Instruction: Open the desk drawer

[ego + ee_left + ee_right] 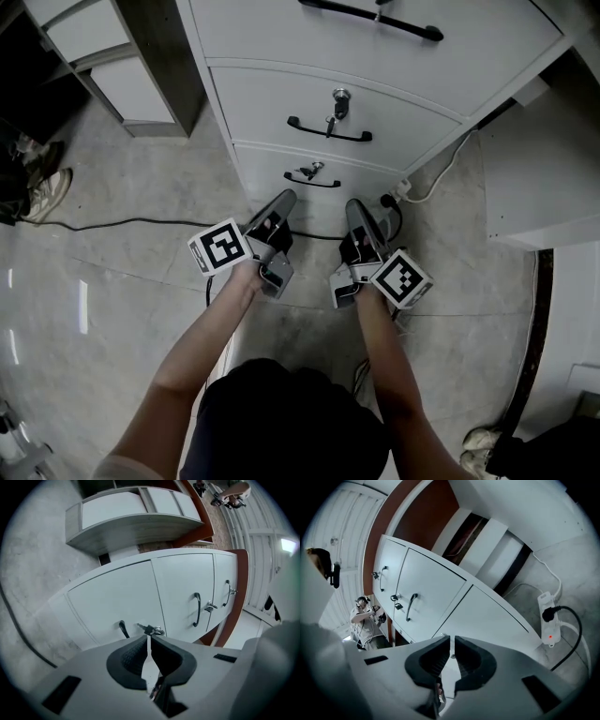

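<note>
Desk drawer [267, 169], probably the lowest, lies at twelve o'clock beyond left gripper [284, 199] and right gripper [356, 206]; both jaws are pressed together and empty.

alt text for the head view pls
Seen from above, a person's two arms hold the left gripper and right gripper side by side, aimed at the closed bottom drawer of a white unit. Its black handle sits just beyond their tips, untouched.
</note>
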